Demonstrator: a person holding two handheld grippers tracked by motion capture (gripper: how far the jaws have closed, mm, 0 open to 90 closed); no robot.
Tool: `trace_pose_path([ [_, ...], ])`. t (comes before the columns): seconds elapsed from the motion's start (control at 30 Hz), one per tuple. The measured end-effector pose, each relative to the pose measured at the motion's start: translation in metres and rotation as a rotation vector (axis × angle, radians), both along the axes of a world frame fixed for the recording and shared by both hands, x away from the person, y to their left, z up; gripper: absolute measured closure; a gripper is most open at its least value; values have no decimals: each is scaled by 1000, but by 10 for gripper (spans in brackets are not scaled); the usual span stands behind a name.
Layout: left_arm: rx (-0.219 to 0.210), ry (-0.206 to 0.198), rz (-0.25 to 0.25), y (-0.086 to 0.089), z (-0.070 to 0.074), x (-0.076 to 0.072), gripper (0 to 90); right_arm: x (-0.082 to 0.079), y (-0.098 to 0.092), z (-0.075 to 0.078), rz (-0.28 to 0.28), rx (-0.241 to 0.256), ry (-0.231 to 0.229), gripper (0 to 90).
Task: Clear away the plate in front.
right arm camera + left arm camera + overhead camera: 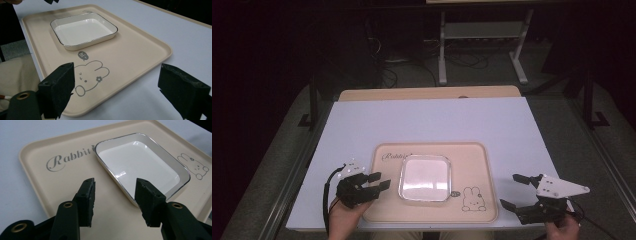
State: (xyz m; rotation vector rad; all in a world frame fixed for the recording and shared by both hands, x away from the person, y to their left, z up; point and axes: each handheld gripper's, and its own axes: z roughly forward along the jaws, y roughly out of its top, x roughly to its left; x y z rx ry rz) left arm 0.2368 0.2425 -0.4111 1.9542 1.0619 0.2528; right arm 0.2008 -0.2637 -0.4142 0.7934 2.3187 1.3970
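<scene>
A beige tray [472, 165] with a rabbit drawing [473, 198] lies on the table, holding an empty square white dish [425, 177] with a thin dark rim. My left gripper [380, 181] hovers open over the tray's left edge, its jaws apart and pointing at the dish [140, 162], nothing between them. My right gripper [513, 190] stands wide open just off the tray's right edge, over the white table, empty. In the right gripper view the tray [140, 50], the rabbit [90, 75] and the dish [83, 30] lie ahead.
The white table top [432, 120] stretches bare beyond the tray, with a wooden strip [427, 93] along its far edge. Past it stand a metal frame's legs [482, 45] and cables on a dark floor.
</scene>
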Motion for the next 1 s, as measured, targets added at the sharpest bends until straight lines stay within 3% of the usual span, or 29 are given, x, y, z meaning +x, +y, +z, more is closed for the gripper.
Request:
trace_pose_path([
  [0.33, -6, -30, 17, 13, 1, -4, 417, 0, -1, 0, -6, 0, 0, 131],
  [0.67, 22, -59, 7, 23, -3, -9, 304, 0, -1, 0, -8, 1, 1, 131],
  [1.0, 18, -80, 12, 40, -5, -19, 270, 0, -1, 0, -11, 0, 4, 131],
])
